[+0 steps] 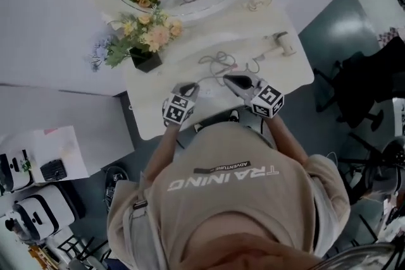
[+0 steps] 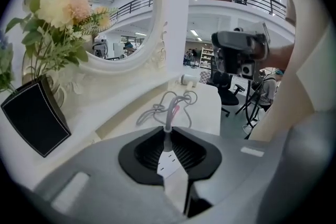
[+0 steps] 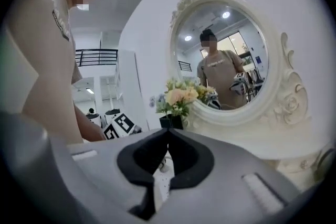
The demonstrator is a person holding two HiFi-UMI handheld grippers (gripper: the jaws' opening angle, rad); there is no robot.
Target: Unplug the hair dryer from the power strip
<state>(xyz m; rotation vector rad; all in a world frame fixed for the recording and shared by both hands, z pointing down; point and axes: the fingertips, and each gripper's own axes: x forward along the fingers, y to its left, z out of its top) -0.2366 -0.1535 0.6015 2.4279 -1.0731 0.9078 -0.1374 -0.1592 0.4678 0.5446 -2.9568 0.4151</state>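
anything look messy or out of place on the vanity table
Only the grey cable: it lies in a loose tangle of loops on the table, between the flower vase and the hair dryer. Nothing looks spilled or broken.

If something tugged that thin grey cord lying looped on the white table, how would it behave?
Probably floppy: the grey cord lies in loose, uneven loops, so it would likely uncoil and trail. It looks thin, so probably light.
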